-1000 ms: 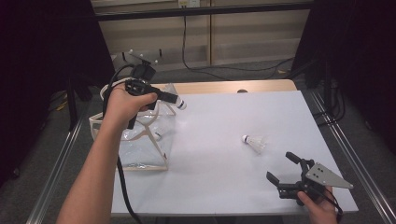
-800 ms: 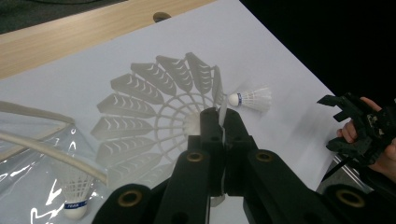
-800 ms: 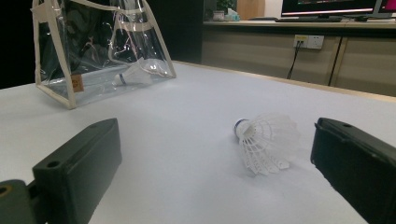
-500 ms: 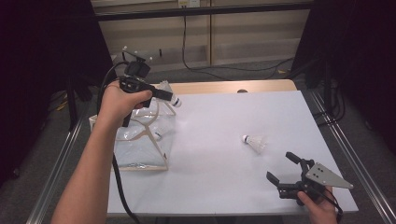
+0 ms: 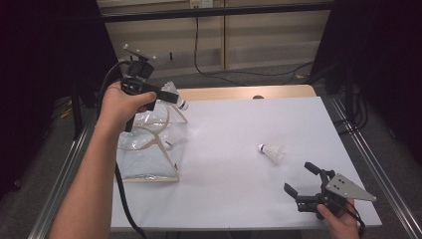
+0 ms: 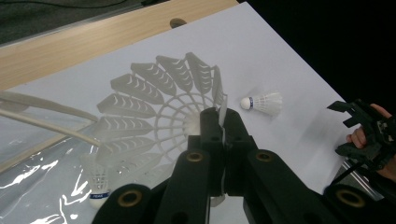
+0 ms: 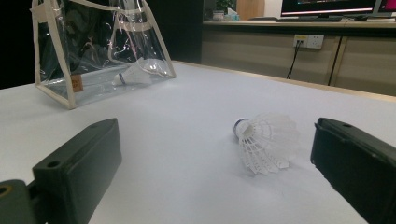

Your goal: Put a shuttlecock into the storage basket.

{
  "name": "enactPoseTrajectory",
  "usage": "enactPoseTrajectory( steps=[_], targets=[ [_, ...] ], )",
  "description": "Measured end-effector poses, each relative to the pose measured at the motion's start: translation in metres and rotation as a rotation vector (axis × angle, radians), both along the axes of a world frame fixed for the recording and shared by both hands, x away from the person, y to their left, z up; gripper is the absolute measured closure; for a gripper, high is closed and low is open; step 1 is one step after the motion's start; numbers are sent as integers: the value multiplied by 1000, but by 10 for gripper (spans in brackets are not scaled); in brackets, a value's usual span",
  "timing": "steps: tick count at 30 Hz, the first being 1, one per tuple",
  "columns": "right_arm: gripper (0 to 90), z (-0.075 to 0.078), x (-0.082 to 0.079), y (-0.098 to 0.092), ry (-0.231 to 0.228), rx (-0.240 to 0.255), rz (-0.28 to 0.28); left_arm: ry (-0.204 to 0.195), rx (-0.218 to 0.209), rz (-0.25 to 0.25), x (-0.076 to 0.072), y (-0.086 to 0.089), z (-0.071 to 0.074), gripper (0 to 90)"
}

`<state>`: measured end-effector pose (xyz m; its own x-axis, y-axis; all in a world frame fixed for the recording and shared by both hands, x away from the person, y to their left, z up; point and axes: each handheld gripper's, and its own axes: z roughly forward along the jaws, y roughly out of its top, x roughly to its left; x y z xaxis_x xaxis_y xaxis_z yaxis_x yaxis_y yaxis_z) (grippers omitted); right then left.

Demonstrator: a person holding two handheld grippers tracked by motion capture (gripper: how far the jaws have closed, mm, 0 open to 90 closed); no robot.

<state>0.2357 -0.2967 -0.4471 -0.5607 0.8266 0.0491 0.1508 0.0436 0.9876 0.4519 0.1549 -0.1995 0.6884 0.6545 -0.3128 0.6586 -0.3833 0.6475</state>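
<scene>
My left gripper [image 5: 165, 94] is raised over the back of a clear plastic bag [image 5: 149, 149] and shut on the skirt rim of a white shuttlecock [image 5: 173, 95]. In the left gripper view the jaws [image 6: 221, 116] pinch that shuttlecock [image 6: 154, 105] from its open feather end. A second shuttlecock [image 5: 270, 152] lies on its side on the white table, also seen as the shuttlecock [image 7: 265, 139]. My right gripper [image 5: 298, 178] rests near the front right, open, its jaws [image 7: 217, 135] either side of it but short of it. One more shuttlecock [image 7: 133, 74] lies inside the bag [image 7: 102, 46].
The white tabletop [image 5: 239, 129] has a wooden strip [image 5: 239, 93] along its back edge. Metal rails run down both sides of the table. The left gripper's cable hangs past the bag's front left corner. The bag's beige handles [image 5: 149, 137] arch over its mouth.
My left gripper has carried its shuttlecock a little back and to the left above the bag. The right gripper and the loose shuttlecock have stayed put.
</scene>
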Motion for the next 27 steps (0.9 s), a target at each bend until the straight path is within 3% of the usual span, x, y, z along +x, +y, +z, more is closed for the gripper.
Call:
enactPoseTrajectory(
  steps=[12, 27],
  targets=[
    [17, 0, 0, 0, 1, 0, 0, -6, -15, 35, 3, 12, 2, 900],
    [17, 0, 0, 0, 1, 0, 0, -23, -3, 79, 4, 29, 11, 900]
  ],
)
